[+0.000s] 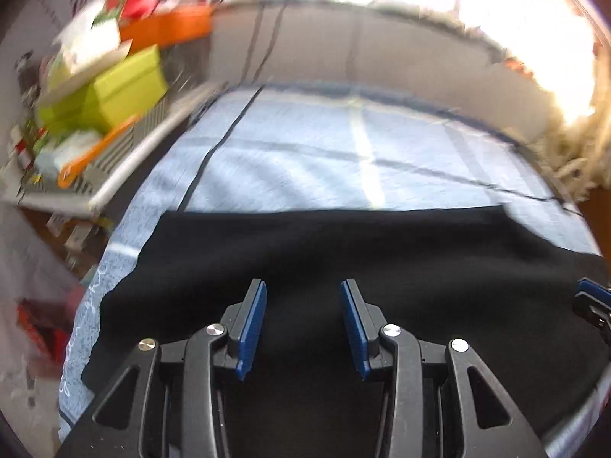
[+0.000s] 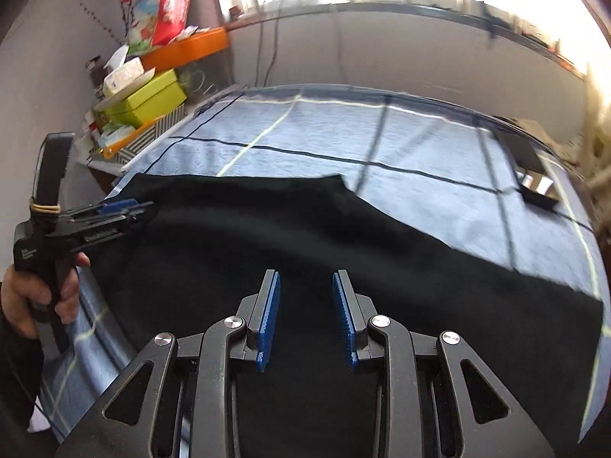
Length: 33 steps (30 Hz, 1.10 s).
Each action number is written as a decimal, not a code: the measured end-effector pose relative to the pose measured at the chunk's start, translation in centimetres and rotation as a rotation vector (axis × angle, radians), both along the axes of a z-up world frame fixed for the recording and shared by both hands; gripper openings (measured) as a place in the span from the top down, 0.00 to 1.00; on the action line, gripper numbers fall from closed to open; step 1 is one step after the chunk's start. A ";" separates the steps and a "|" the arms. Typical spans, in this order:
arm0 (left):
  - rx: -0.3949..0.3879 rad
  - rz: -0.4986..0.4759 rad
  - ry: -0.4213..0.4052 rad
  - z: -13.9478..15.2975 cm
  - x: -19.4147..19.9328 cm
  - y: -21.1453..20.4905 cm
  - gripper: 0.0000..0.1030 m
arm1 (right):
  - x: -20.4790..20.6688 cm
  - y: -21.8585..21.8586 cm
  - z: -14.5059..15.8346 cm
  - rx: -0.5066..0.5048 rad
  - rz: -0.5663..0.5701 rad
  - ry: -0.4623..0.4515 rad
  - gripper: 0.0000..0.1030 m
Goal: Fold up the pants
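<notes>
On the one blue checked blanket, one black pants, two tools apart, empty

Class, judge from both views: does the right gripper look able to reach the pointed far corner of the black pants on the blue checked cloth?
Probably yes: the right gripper is open and empty over the black pants, and nothing lies between it and that corner.

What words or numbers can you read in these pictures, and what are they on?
None can be read for sure.
Left gripper body: white print, too small and blurred.
Red box on the shelf: white lettering, blurred.
Blue bed cover, left edge: white cursive writing, too smeared.
Black pants: no print visible.
</notes>
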<state>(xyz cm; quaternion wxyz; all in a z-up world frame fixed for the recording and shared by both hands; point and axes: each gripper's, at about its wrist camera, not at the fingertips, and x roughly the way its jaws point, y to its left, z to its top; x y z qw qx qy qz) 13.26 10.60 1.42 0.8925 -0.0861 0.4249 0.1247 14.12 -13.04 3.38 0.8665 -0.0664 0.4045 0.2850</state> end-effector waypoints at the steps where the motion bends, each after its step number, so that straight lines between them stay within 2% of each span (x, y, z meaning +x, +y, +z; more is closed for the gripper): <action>1: -0.002 -0.001 0.000 -0.4 0.2 0.3 0.58 | 0.8 1.4 -0.5 -0.030 0.008 -0.006 0.71; 3: 0.034 -0.014 -0.017 -0.6 0.4 0.5 0.58 | 2.1 3.3 -1.7 -0.078 0.025 0.007 0.71; 5: 0.019 -0.011 -0.020 -0.6 0.6 0.8 0.58 | 3.2 4.0 -3.1 -0.120 0.031 0.033 0.70; 6: 0.010 -0.013 -0.020 -0.5 0.7 1.0 0.58 | 3.3 4.1 -2.9 -0.111 0.033 0.002 0.69; 8: -0.017 -0.013 -0.017 -0.3 0.4 1.5 0.58 | 3.1 3.6 -2.6 -0.102 0.028 0.029 0.69; 13: -0.015 0.011 -0.039 0.1 -3.8 1.9 0.58 | -1.9 -0.1 -0.7 -0.056 0.040 0.011 0.64; 16: -0.001 0.026 -0.038 -0.4 -6.5 1.9 0.58 | -5.1 -2.4 -1.0 -0.061 0.042 0.004 0.63; 19: 0.019 0.030 -0.048 -0.4 -8.6 1.2 0.58 | -6.8 -3.9 -2.4 -0.109 0.017 0.013 0.61; 20: 0.009 0.040 -0.048 -0.2 -9.0 1.0 0.58 | -7.7 -4.8 -2.3 -0.093 0.013 -0.014 0.60; 23: -0.002 0.016 -0.065 0.5 -10.0 -0.6 0.58 | -8.9 -5.7 -2.0 -0.139 -0.025 -0.039 0.59; 25: 0.003 -0.013 -0.085 1.0 -10.5 -2.2 0.58 | -9.8 -6.4 -1.5 -0.122 -0.039 -0.060 0.59; 27: 0.011 -0.051 -0.095 1.2 -10.4 -3.8 0.58 | -10.2 -7.2 -1.3 -0.114 -0.057 -0.074 0.59; 30: 0.019 -0.095 -0.076 0.4 -9.7 -5.5 0.58 | -10.0 -7.7 -2.2 -0.168 -0.095 -0.075 0.59; 33: 0.040 -0.106 -0.053 -0.2 -9.3 -6.3 0.58 | -9.9 -9.0 -2.7 -0.140 -0.111 -0.062 0.59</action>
